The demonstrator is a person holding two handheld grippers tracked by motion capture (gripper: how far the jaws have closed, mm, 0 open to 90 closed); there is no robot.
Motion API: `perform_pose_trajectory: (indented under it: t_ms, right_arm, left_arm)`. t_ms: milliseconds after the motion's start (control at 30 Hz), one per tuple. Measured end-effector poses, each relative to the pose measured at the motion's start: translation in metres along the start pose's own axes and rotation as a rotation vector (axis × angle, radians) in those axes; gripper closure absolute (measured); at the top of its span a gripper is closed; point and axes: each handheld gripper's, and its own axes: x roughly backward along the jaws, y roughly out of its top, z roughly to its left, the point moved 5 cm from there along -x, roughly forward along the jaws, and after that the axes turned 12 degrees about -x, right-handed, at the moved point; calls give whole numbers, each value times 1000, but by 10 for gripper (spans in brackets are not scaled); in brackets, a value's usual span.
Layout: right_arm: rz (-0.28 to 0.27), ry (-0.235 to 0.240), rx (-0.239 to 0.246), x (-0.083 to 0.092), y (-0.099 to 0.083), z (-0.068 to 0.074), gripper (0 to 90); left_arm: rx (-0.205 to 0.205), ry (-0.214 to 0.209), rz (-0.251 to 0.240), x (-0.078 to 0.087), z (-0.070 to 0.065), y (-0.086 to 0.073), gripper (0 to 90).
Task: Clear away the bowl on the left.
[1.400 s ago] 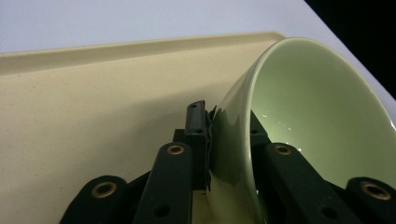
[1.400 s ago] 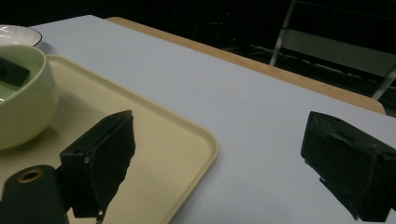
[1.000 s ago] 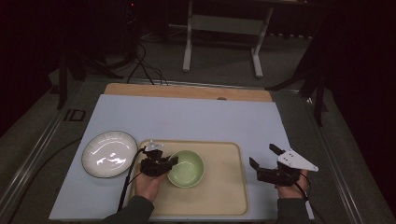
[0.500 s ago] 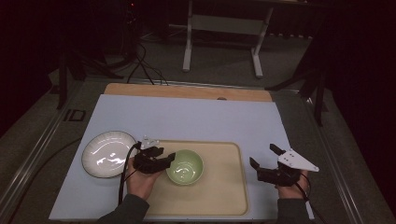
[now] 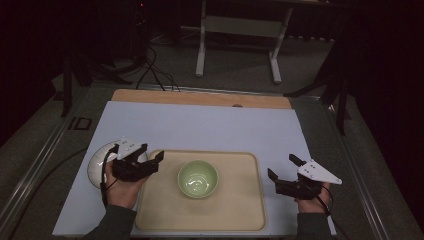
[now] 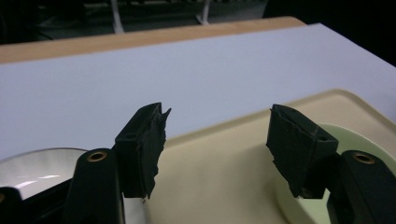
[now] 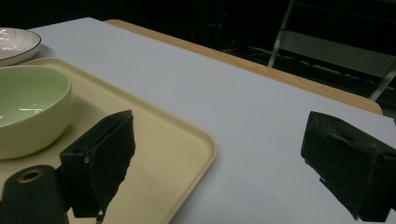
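Note:
A pale green bowl (image 5: 198,178) stands upright in the middle of a cream tray (image 5: 240,210). My left gripper (image 5: 153,150) hovers over the tray's left edge, a short way left of the bowl and apart from it. Its jaws have just been opening and hold nothing. In the left gripper view the left gripper (image 6: 217,126) stands open above the tray (image 6: 219,177), with the bowl (image 6: 357,140) behind its right jaw. My right gripper (image 5: 281,165) rests open just right of the tray. In the right gripper view the right gripper (image 7: 219,128) is empty, and the bowl (image 7: 28,107) sits far left.
A white plate (image 5: 97,167) lies on the blue-white mat (image 5: 200,127) left of the tray, partly under my left hand. A wooden strip (image 5: 200,97) borders the mat's far edge. Stand legs and cables lie on the dark floor beyond.
The left gripper let go of the bowl's left rim, opened, and drew back to the left and upward. The bowl stays on the tray. The right gripper has not moved.

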Motion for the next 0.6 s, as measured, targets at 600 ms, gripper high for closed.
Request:
perform_pose_trajectory:
  t_ms: [600]
  right_arm:
    - [14, -16, -20, -2, -2, -3, 95]
  left_arm:
    - [38, 147, -116, 56, 84, -36, 302]
